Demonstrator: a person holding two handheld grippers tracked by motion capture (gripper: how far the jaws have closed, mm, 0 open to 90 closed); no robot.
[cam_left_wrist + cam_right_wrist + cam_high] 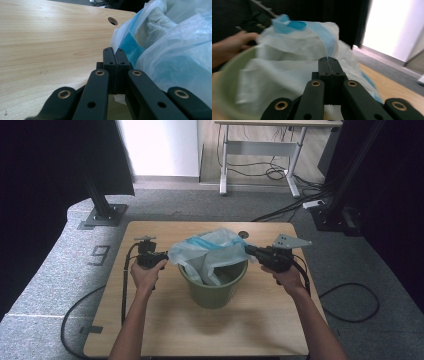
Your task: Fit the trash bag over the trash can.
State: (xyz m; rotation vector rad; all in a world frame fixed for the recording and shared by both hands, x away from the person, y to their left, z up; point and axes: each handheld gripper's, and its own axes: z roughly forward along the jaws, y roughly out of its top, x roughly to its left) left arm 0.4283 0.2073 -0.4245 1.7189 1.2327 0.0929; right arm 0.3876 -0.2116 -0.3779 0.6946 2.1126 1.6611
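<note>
On the wooden table [165,320], we are reaching both forearms forward. Our left gripper [163,258] is pinching the bag [210,250] over the green bin [212,292]; our right gripper [248,249] is clamping its opposite edge.

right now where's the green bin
In the high view the green bin stands near the middle of the wooden table, between the left tool and the right tool, with the plastic bag draped over its mouth.
</note>
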